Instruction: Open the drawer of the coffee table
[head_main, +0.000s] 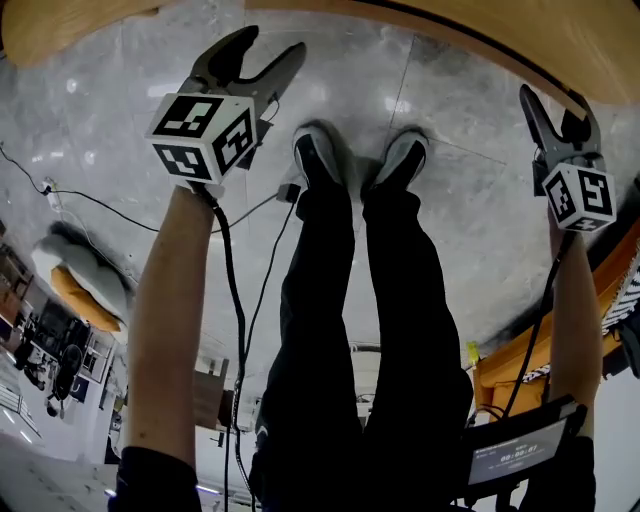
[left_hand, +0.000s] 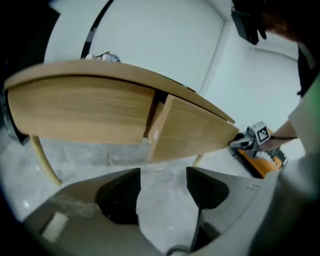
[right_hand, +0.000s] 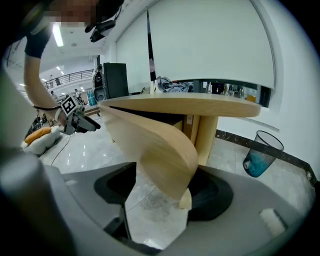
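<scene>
The wooden coffee table (head_main: 480, 40) runs across the top of the head view, beyond my feet. In the left gripper view its curved drawer front (left_hand: 192, 130) stands a little out from the side panel (left_hand: 80, 107), with a dark gap between them. My right gripper (head_main: 555, 100) is at that drawer's right end. In the right gripper view the drawer front's end (right_hand: 155, 145) lies between its jaws, close to the right pad (right_hand: 210, 192); floor shows between the wood and the left pad. My left gripper (head_main: 272, 45) hangs open over the floor, short of the table, with nothing between its pads (left_hand: 122, 195).
The person's shoes (head_main: 318, 155) stand on the glossy tiled floor just before the table. A black cable (head_main: 100, 205) trails across the floor at the left. A bin with a blue liner (right_hand: 261, 152) stands by the wall beyond the table. Cloth and small items (right_hand: 170, 85) lie on the table top.
</scene>
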